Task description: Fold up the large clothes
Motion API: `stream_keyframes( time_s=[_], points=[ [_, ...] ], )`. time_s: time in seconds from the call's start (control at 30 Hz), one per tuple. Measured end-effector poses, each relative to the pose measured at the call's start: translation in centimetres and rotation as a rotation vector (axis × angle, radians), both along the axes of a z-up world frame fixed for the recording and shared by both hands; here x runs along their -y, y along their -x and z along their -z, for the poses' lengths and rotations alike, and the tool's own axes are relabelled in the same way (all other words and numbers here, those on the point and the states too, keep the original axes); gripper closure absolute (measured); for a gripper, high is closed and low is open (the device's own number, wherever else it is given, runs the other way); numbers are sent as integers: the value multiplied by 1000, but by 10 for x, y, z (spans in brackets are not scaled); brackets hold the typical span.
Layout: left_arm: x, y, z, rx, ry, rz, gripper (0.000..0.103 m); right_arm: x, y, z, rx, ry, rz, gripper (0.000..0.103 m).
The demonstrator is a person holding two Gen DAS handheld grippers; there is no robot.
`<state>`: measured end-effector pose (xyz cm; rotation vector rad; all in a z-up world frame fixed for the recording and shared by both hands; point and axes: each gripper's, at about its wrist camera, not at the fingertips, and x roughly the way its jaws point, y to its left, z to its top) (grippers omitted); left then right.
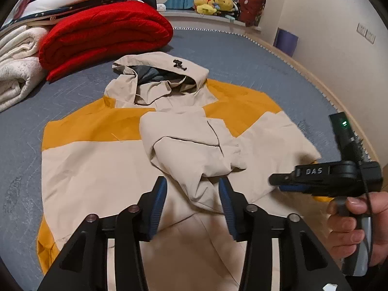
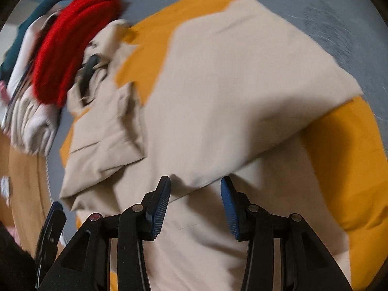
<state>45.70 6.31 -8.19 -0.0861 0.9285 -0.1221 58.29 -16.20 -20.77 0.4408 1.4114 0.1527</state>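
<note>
A beige and mustard-yellow hooded jacket (image 1: 97,165) lies flat on the blue-grey bed sheet (image 1: 242,55), hood (image 1: 160,77) at the far end. Both sleeves are folded in over its middle (image 1: 191,143). My left gripper (image 1: 192,181) hovers over the lower middle of the jacket, jaws apart, with nothing pinched. My right gripper (image 2: 196,180) is open above the folded beige panel (image 2: 230,97), pointing steeply down. In the left wrist view it shows from the side at the jacket's right edge, held by a hand (image 1: 351,220).
A folded red blanket (image 1: 104,34) and a white blanket (image 1: 17,65) lie at the far left of the bed. Plush toys (image 1: 213,2) sit on a ledge behind. A purple bin (image 1: 286,42) stands by the wall on the right, past the bed's wooden edge (image 1: 339,101).
</note>
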Motion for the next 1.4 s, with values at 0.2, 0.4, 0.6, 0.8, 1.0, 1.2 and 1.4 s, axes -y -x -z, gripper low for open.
stream_keyframes(
  time_s=[0.2, 0.4, 0.6, 0.8, 1.0, 1.2, 1.4],
  points=[
    [12, -14, 35, -95, -122, -19, 53, 6, -3, -6, 50, -3, 39, 97],
    [2, -25, 48, -89, -107, -123, 50, -9, -2, -23, 102, 26, -9, 98],
    [-63, -12, 14, -9, 104, -372, 48, 0, -2, -10, 55, 33, 2, 100],
    [-106, 12, 37, -125, 257, -490, 48, -9, -1, -13, 72, 18, -30, 100],
    [-146, 44, 68, -253, 538, -634, 48, -3, -2, -2, 32, 23, -13, 100],
    [-160, 59, 54, -204, 575, -653, 48, -4, -3, -2, 50, 49, -16, 100],
    [-195, 80, 75, -243, 755, -779, 49, 0, -5, 0, 48, 60, -6, 101]
  ],
)
